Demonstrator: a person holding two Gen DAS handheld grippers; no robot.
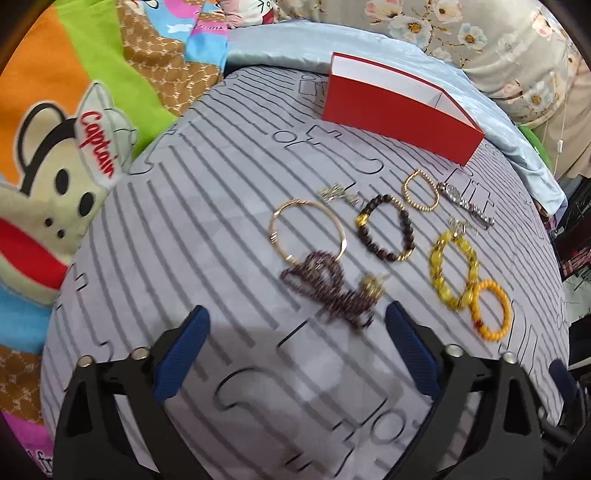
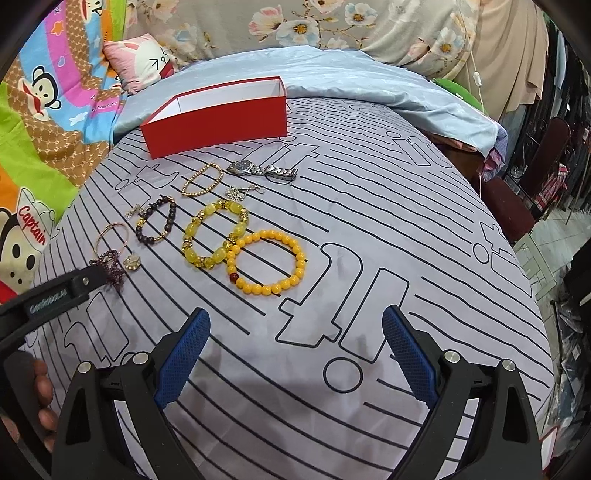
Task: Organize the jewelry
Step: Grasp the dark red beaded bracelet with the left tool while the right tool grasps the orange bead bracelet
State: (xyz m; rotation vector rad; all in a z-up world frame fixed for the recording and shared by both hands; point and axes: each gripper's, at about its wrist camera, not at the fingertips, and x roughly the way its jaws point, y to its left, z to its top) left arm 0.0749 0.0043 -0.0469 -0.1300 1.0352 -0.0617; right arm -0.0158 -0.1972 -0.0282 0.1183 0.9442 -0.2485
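Jewelry lies on a grey striped bedsheet (image 2: pixel 369 206). An open red box (image 1: pixel 402 107) (image 2: pixel 218 116) stands at the far side. My left gripper (image 1: pixel 297 317) is open, just short of a dark purple bead strand (image 1: pixel 327 291) with a gold charm (image 1: pixel 373 290). Beyond lie a gold bangle (image 1: pixel 308 229), a dark bead bracelet (image 1: pixel 386 229), a gold bead bracelet (image 1: pixel 421 195), a silver watch (image 1: pixel 465 205), a yellow amber bracelet (image 1: pixel 452 269) and an orange bead bracelet (image 1: pixel 491 308). My right gripper (image 2: pixel 295 325) is open and empty, near the orange bead bracelet (image 2: pixel 267 260).
A monkey-print blanket (image 1: pixel 55 147) lies at the left, a light blue cover (image 2: pixel 369 77) behind the box, floral fabric (image 2: pixel 332 26) further back. The left gripper's arm (image 2: pixel 55 295) shows at the right view's left edge. A chair (image 2: pixel 517 199) stands off the bed at right.
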